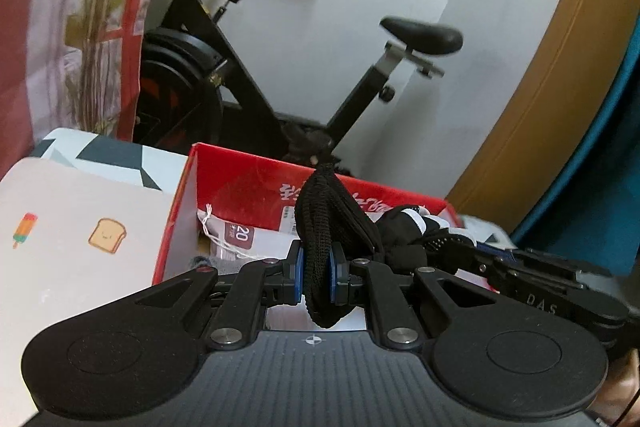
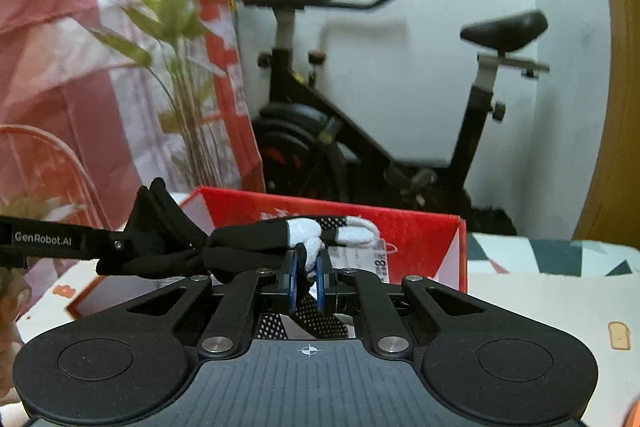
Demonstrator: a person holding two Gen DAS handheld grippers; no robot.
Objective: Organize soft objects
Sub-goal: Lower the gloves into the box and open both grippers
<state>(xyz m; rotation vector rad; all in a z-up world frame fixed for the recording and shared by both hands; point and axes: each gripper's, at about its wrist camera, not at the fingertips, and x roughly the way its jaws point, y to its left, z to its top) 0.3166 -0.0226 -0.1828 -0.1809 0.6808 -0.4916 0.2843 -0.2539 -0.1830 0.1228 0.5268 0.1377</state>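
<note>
My left tool (image 1: 316, 273) is pinched tight on the black ribbed cuff of a sock (image 1: 320, 227), and my right tool (image 2: 307, 277) is clamped on its white-and-black toe end. The sock stretches between them, held up over the open red box (image 1: 248, 187) on the bench (image 1: 80, 211).

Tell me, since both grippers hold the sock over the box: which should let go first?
Probably the right gripper: its patterned toe end already hangs above the red box, while the left gripper grips the black sock at its cuff and can lower it in.
</note>
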